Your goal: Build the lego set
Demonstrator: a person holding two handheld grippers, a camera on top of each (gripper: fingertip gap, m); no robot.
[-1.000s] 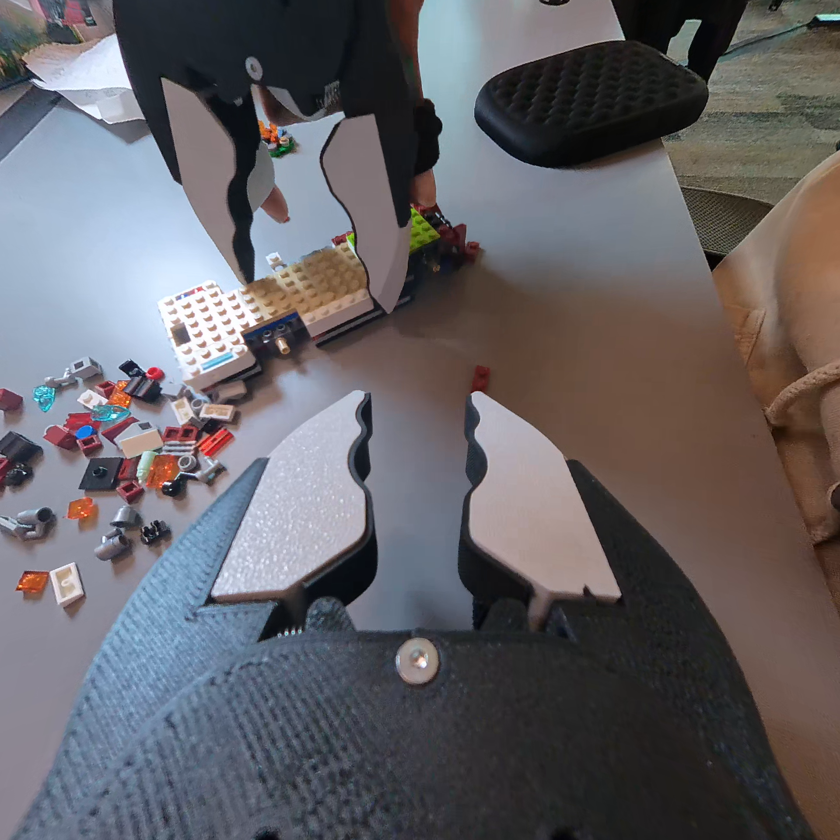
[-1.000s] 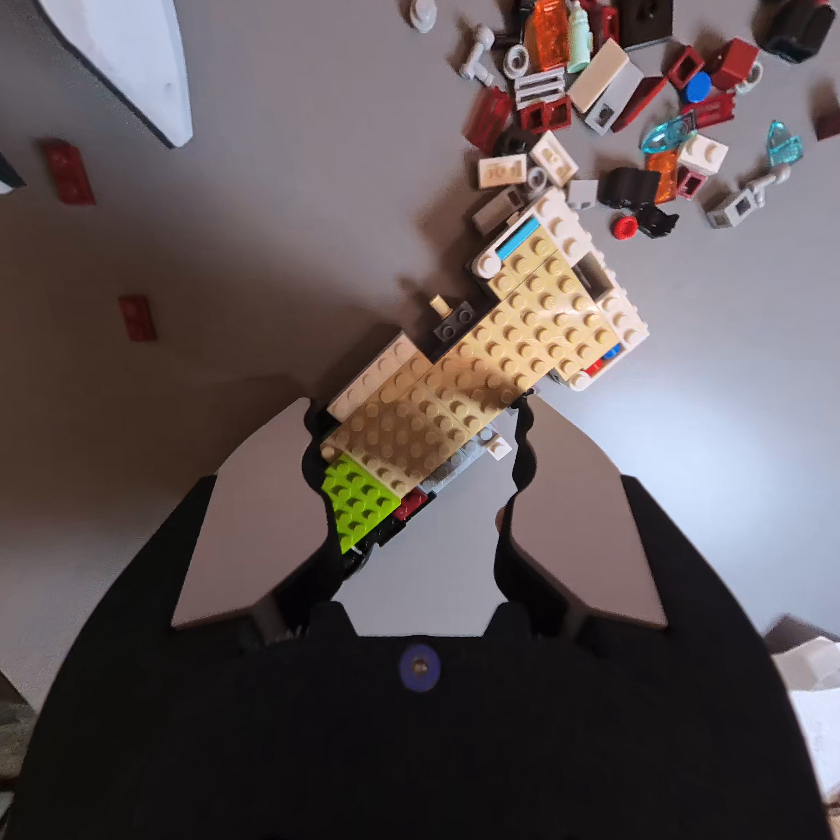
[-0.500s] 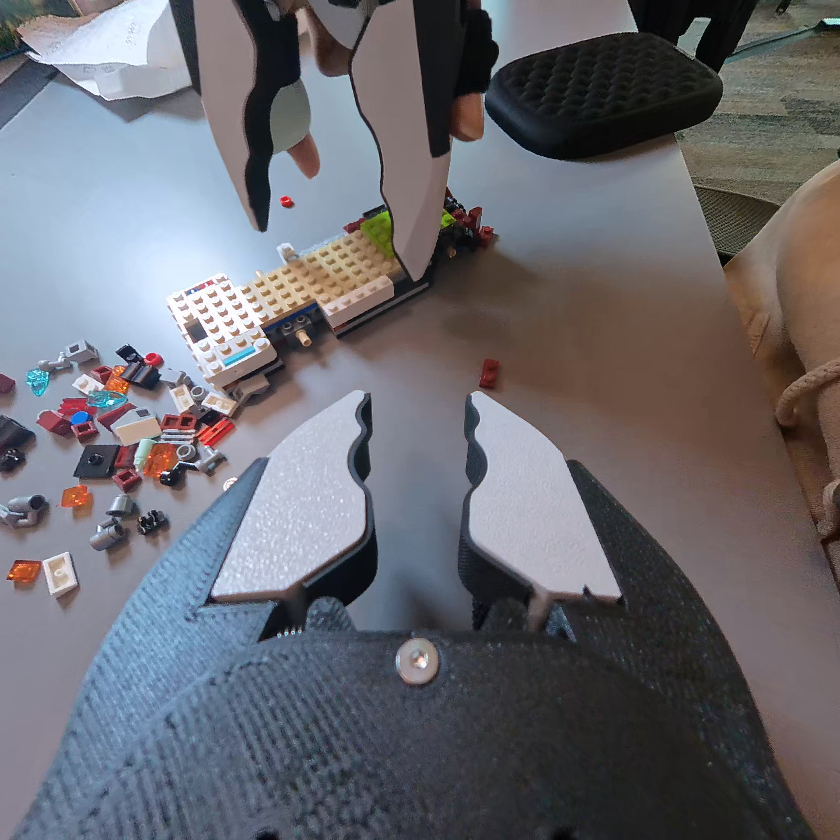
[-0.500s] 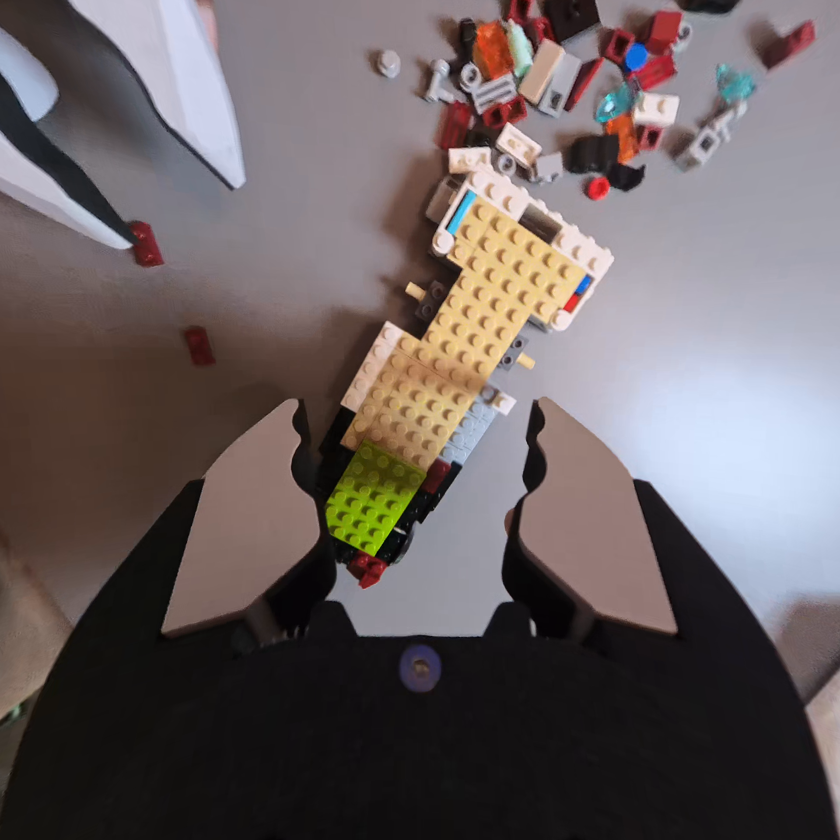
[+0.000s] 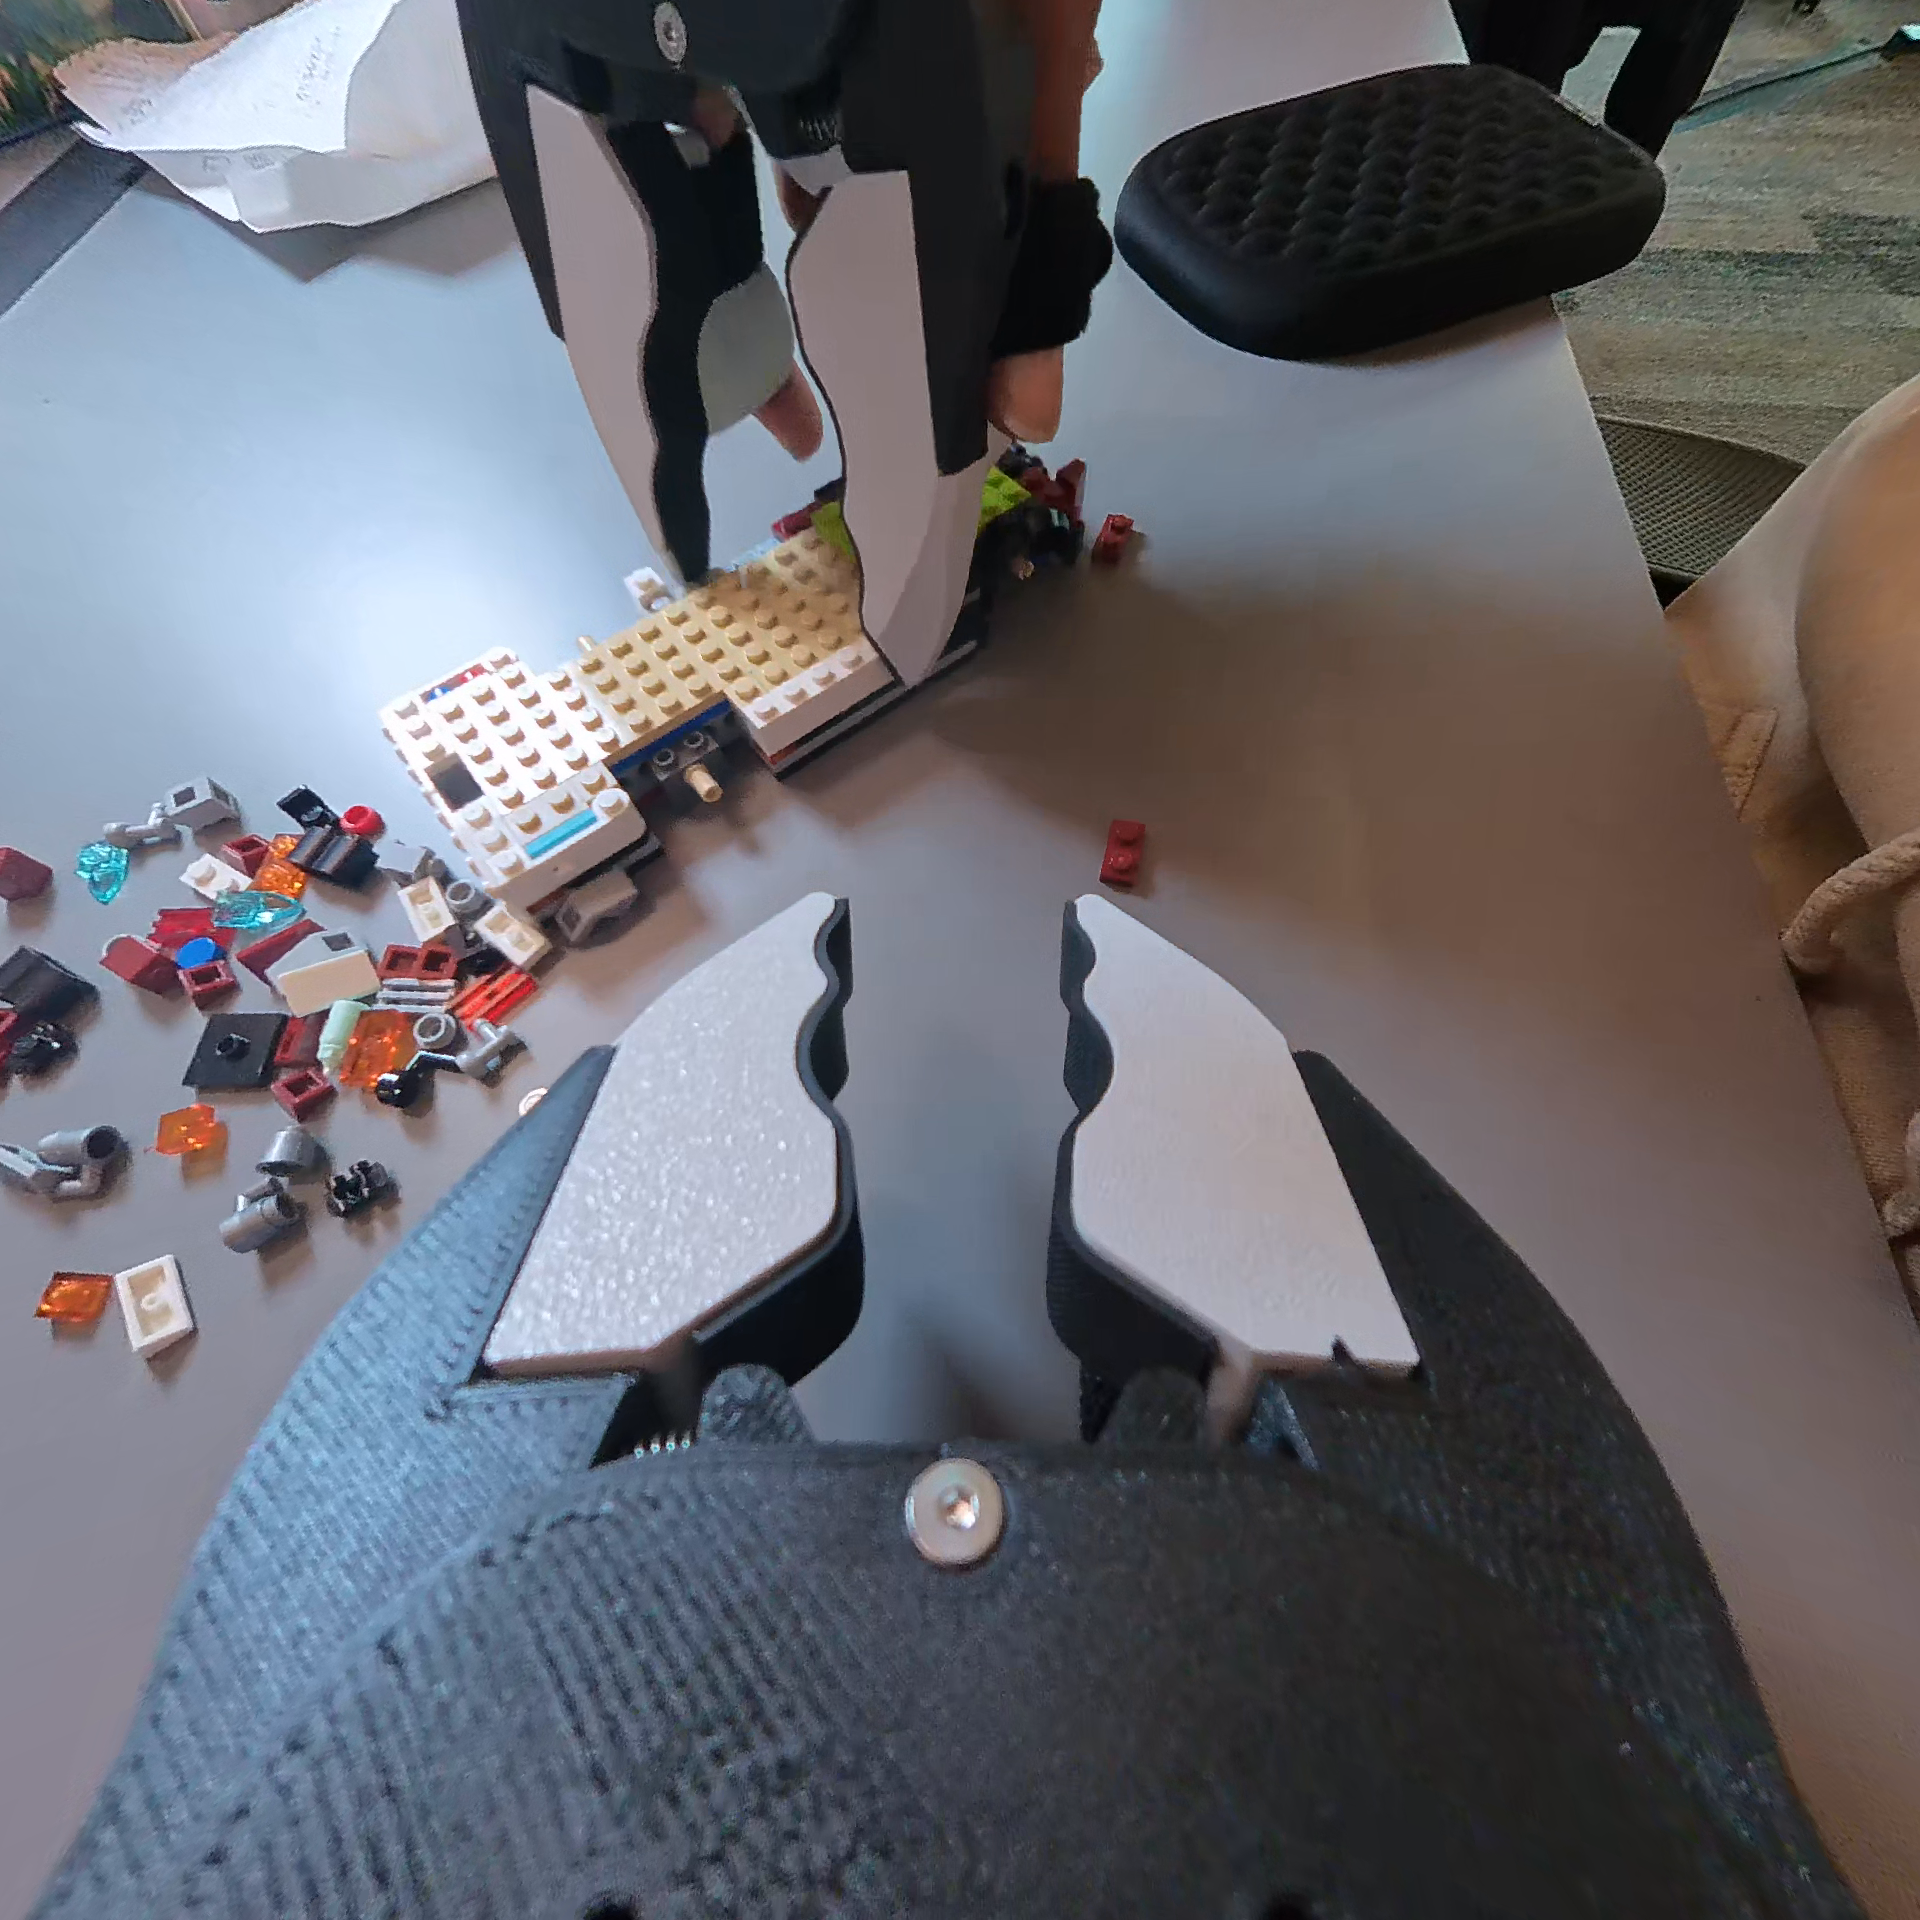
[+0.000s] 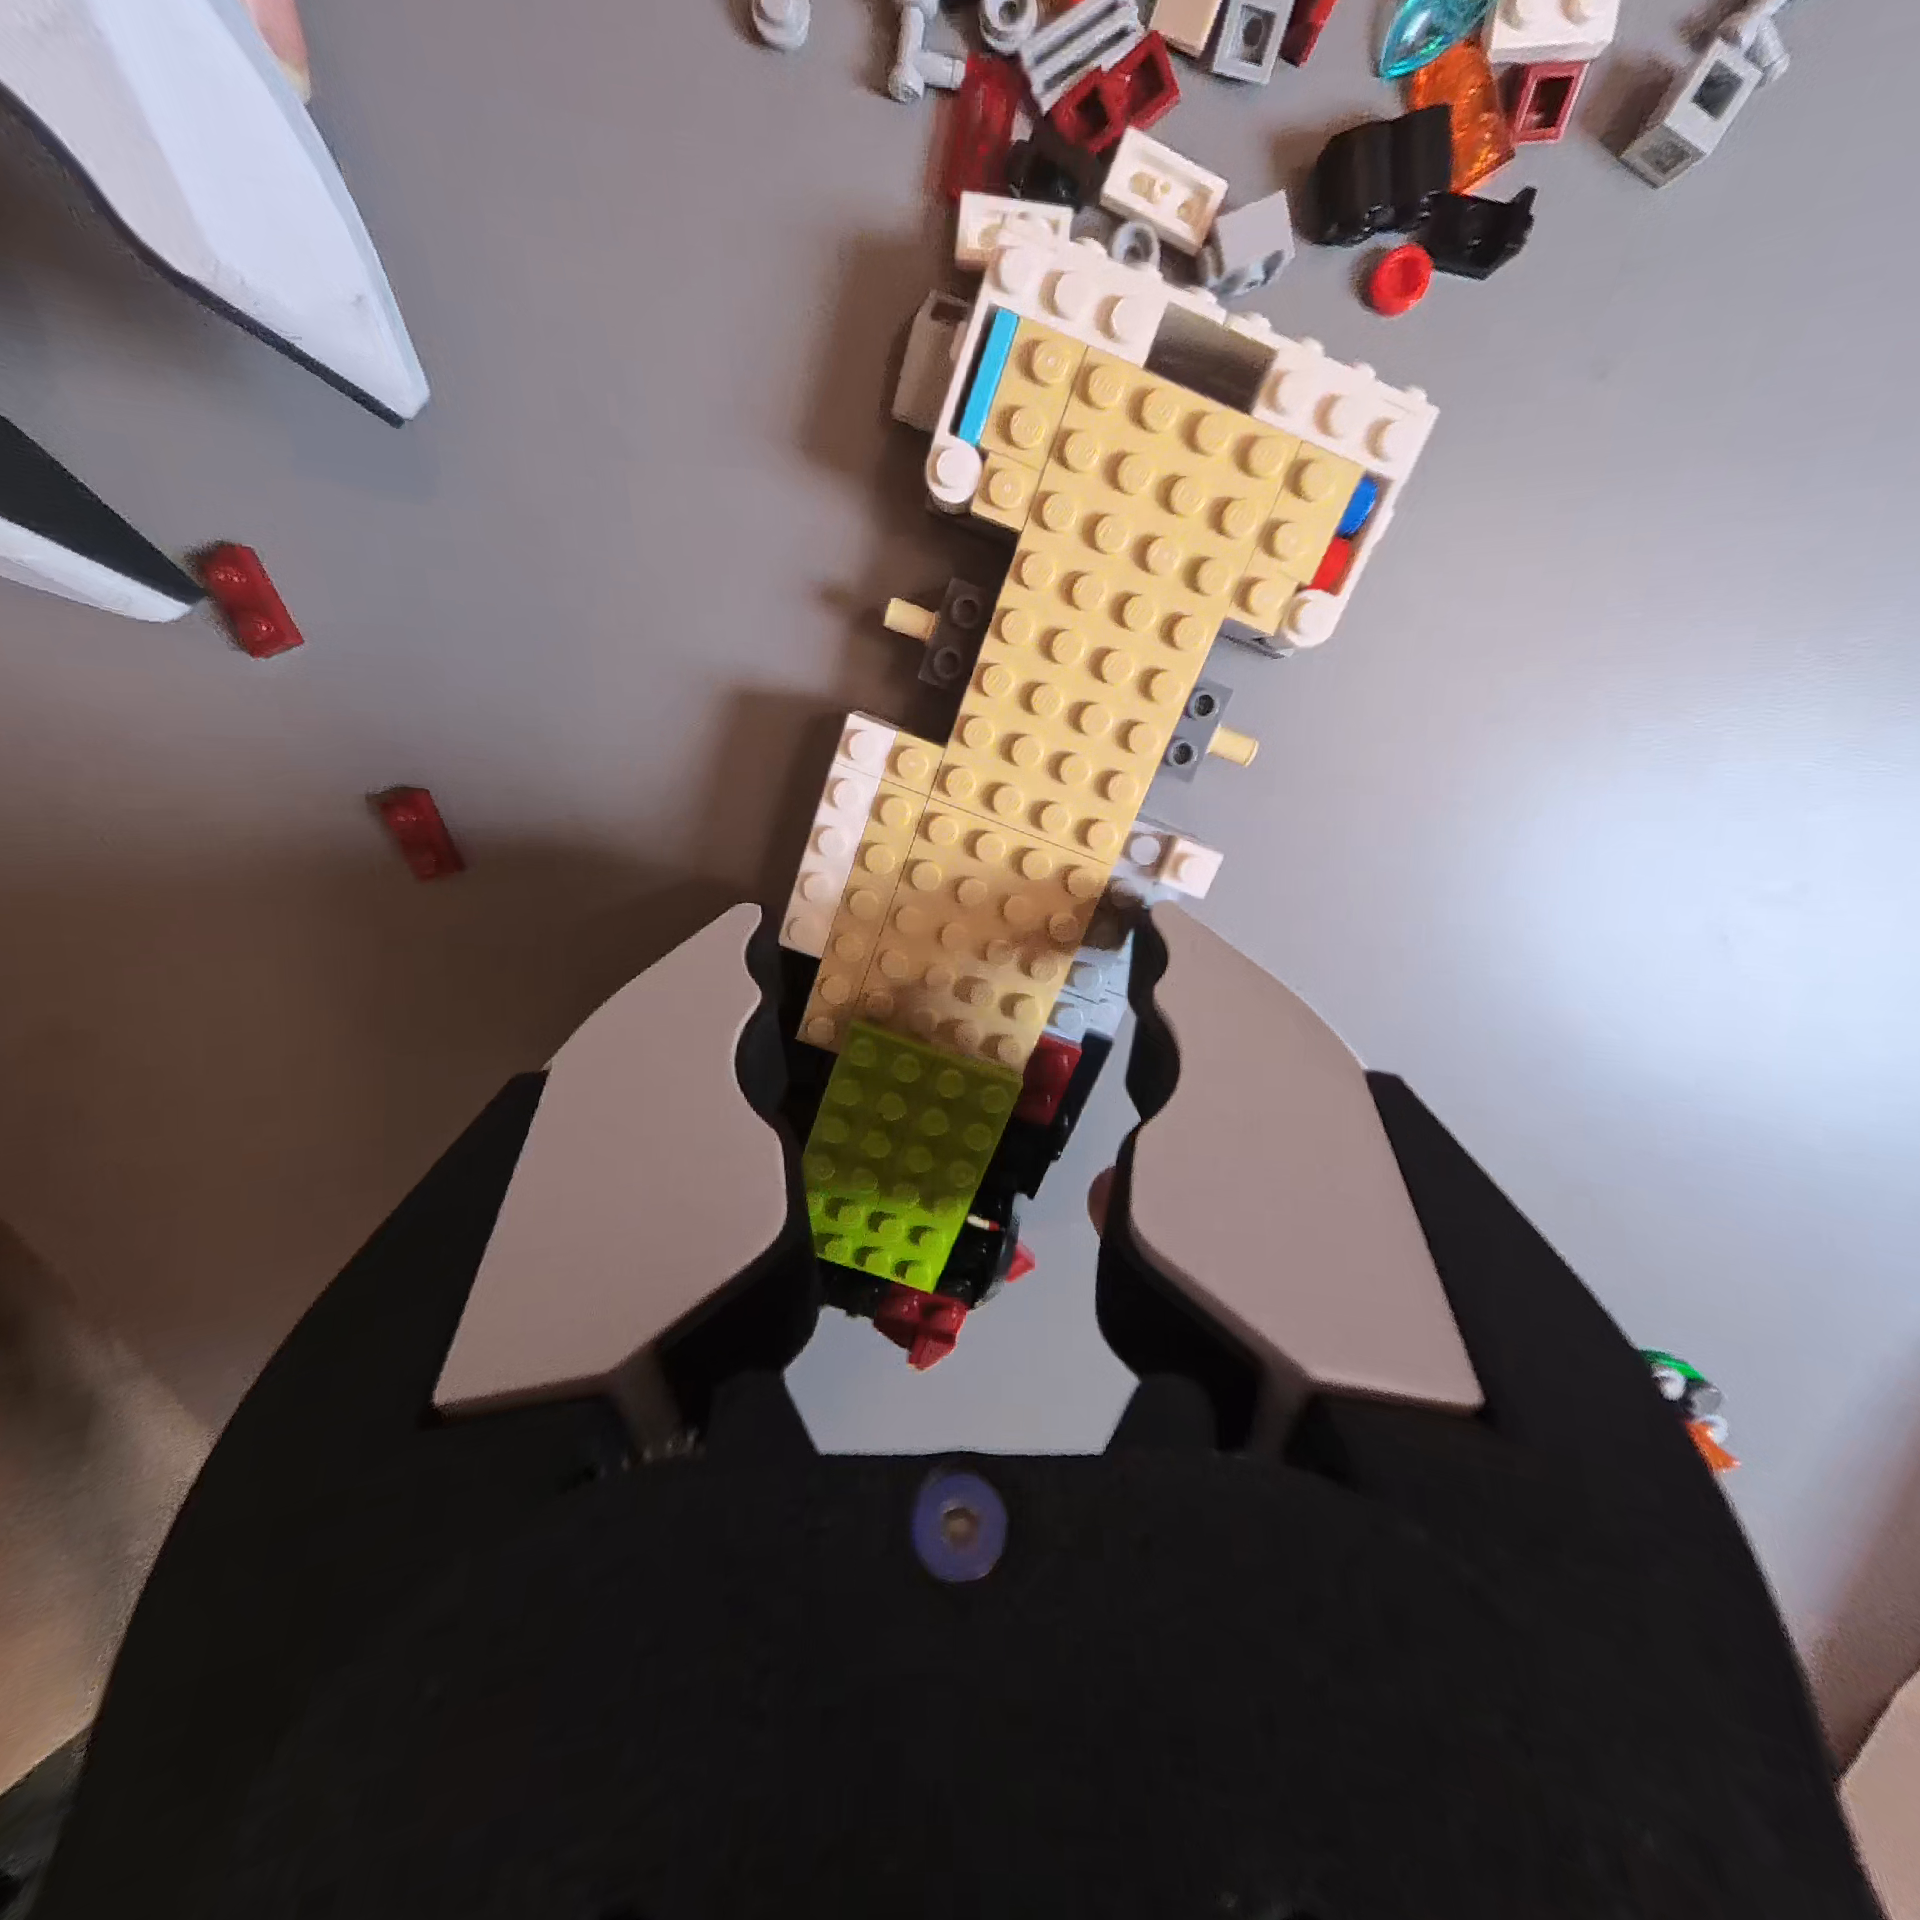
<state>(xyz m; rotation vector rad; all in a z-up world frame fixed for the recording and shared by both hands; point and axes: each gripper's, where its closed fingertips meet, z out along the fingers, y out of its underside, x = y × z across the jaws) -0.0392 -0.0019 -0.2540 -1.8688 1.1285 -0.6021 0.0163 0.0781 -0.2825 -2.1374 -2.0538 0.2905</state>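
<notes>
- While your right gripper points down at the grey table, its two fingers straddle the rear part of the brick model, one on each long side.
- Your right jaws stand at about the model's width; the fingertips look to be at its side edges, but you cannot tell whether the pads press on it.
- Between those fingers lie the tan studded plates and, nearer the gripper's body, the lime-green plate with dark red and black bricks at the very end.
- Your model's white nose end, with the light blue strip, points away from the right gripper toward the heap of loose pieces.
- Your left gripper hovers over bare table, jaws partly apart with nothing between them, well apart from the model.
- Just beside your left gripper's right fingertip lies a small dark red plate; a second one lies farther on, near the model's rear end.
- To the left of your left gripper, the loose pieces spread across the table.
- Beyond the model you have a black cushioned pad at the table's edge and white paper at the far side.
</notes>
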